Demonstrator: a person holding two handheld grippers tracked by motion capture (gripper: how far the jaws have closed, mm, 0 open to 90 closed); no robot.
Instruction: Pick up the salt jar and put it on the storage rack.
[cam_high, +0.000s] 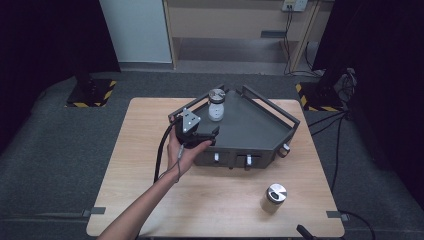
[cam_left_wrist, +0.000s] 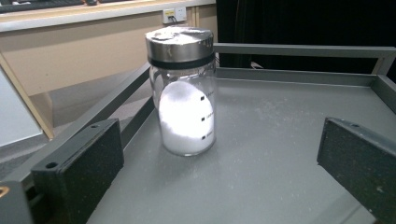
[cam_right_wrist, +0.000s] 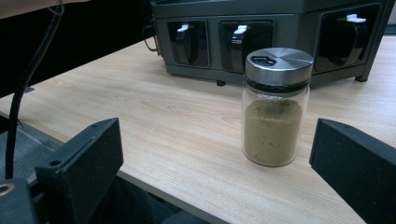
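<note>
Wooden table (cam_high: 150, 165), hazard-striped base (cam_high: 91, 93), wall socket (cam_high: 294, 4)

Left claw (cam_high: 207, 138) is black all over, topped with a grey three-cornered plate (cam_high: 189, 120) dotted with small dark screws. A thick black cable (cam_high: 161, 155) loops off its back end. The person's forearm (cam_high: 142, 207) is bare, no sleeve, and a thin cord shows at the wrist. Up close in the left gripper view, the left claw's fingers (cam_left_wrist: 79, 163) are chunky black blocks, speckled matte surface, a small round hole near each top corner. Right claw (cam_right_wrist: 215, 175): same blocky black fingers (cam_right_wrist: 81, 161), same holes, black cable (cam_right_wrist: 25, 84) trailing alongside.
</note>
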